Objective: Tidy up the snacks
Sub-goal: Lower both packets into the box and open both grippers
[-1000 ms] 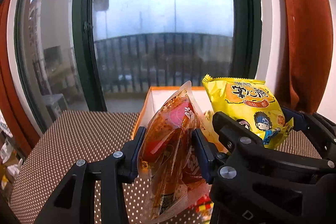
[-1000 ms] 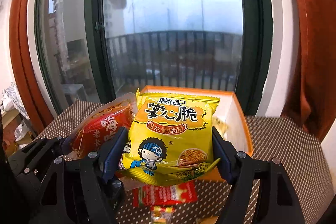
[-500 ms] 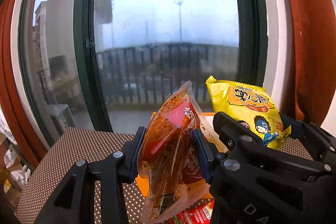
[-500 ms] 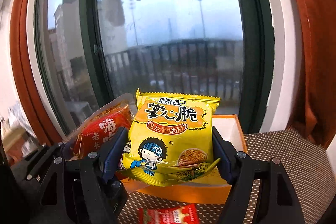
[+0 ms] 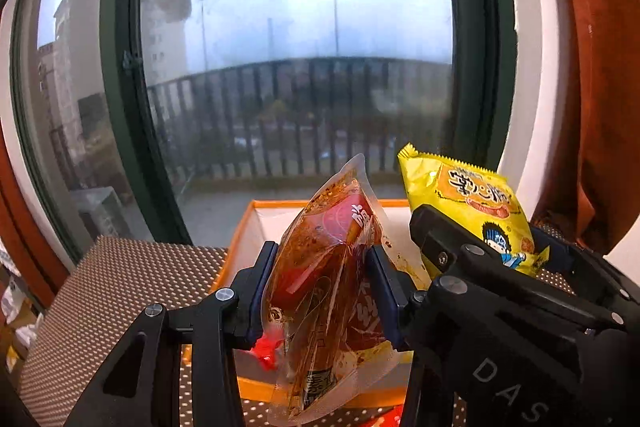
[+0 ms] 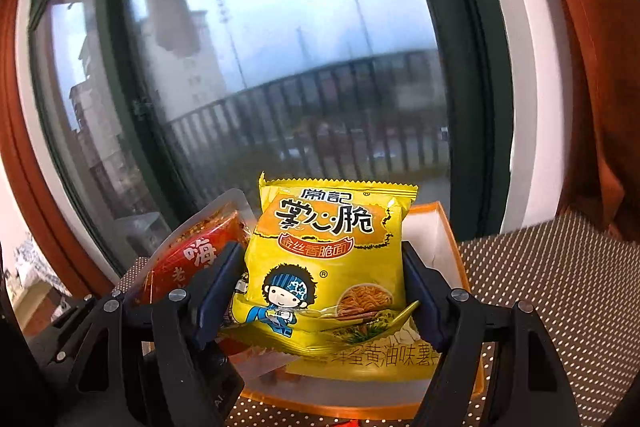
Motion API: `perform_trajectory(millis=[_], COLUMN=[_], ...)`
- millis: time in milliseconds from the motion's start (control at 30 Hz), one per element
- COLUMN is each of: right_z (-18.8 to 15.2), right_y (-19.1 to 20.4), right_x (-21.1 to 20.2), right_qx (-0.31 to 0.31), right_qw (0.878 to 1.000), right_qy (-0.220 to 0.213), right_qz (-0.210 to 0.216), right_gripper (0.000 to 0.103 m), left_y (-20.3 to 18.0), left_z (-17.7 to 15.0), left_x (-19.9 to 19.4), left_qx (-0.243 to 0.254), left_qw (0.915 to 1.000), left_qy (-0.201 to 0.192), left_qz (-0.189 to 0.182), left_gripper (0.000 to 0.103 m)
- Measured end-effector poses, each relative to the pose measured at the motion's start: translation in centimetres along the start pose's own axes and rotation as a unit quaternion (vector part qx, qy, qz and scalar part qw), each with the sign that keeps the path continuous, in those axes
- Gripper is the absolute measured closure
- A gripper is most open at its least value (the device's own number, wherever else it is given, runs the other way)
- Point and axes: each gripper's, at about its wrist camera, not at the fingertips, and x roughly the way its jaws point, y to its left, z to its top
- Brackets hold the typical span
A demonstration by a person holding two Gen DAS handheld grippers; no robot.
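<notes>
Two grippers each carry a snack packet above an orange-rimmed box (image 5: pixel 256 205) with white inner walls, which sits on a brown dotted mat (image 5: pixel 132 279) in front of a dark-framed window (image 5: pixel 120 75). The left gripper (image 5: pixel 322 291) is clenched on a clear pouch (image 5: pixel 332 267) of red, oily snack; its pads press the pouch's two sides, and the pouch stands nearly upright, its sealed tip leaning toward one o'clock. In the left wrist view the right gripper (image 5: pixel 486 255) sits at three o'clock of that pouch, close beside it, and grasps a yellow noodle packet (image 6: pixel 328 259) printed with a cartoon child in a blue headband. In the right wrist view that packet stands upright between the pads, face to the camera, with the red pouch at nine o'clock of it. Inside the box, below the yellow packet, lies another yellow wrapper (image 6: pixel 372 357) with printed characters. An orange curtain (image 5: pixel 592 67) hangs at three o'clock of the window.
</notes>
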Motion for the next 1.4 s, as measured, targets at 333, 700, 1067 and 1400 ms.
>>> perform_trajectory(millis=[333, 700, 1067, 1400], right_z=[-0.8, -1.6, -1.9, -2.6], right_y=[-2.1, -2.2, 0.4, 1.6], right_x=[4.6, 8.5, 9.3, 9.5], right_qx=[0.041, 0.045, 0.011, -0.004], right_qw=[0.998, 0.992, 0.992, 0.996], right_qy=[0.043, 0.106, 0.117, 0.078], right_qz=[-0.007, -0.059, -0.047, -0.047], right_gripper=[0.025, 0.025, 0.025, 0.025], left_y=[-0.4, 0.5, 2.1, 3.6], left_z=[-0.1, -1.7, -2.4, -4.0], left_x=[5.9, 11.0, 8.7, 6.7], left_qx=[-0.007, -0.036, -0.010, -0.001], left_qw=[0.9989, 0.9916, 0.9924, 0.9959], left_qy=[0.046, 0.114, 0.087, 0.051], left_qz=[0.003, 0.050, 0.086, 0.074], left_gripper=[0.057, 0.053, 0.023, 0.012])
